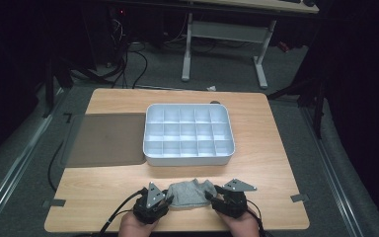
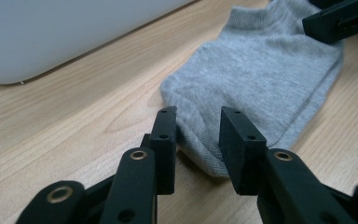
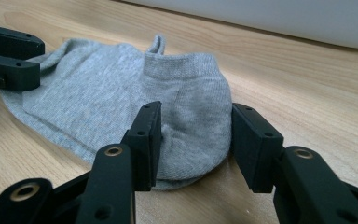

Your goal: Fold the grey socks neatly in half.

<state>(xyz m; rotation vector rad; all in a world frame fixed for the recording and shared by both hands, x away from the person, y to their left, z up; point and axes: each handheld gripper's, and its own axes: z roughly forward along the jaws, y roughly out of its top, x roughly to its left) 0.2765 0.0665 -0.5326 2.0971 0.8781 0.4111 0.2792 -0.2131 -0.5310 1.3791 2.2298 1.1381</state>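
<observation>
A grey ankle sock (image 1: 191,192) is seen lying flat on the wooden table (image 1: 103,182), near its front edge, w/ one gripper set at each end. The step in hand is judged to be the approach to a two-ended pinch; no cloth is yet clamped. In the left gripper view, the left gripper (image 2: 198,140) is held w/ jaws apart, the sock's rounded end lying between and just ahead of the fingertips (image 2: 235,122). In the right gripper view, the right gripper (image 3: 196,140) is likewise spread, its fingers (image 3: 149,130) straddling the other end, the ribbed cuff and small pull tab just beyond. Next, both sets of jaws would probably need closing on the knit edges before any lift or fold. The fabric is soft, fine-ribbed, limp; the jaws are matte black, blocky. Beyond the sock, a white divided tray (image 1: 150,148) of glossy plastic is set, approx. mid-table, w/ a dark flat mat (image 1: 106,138) beside it.
</observation>
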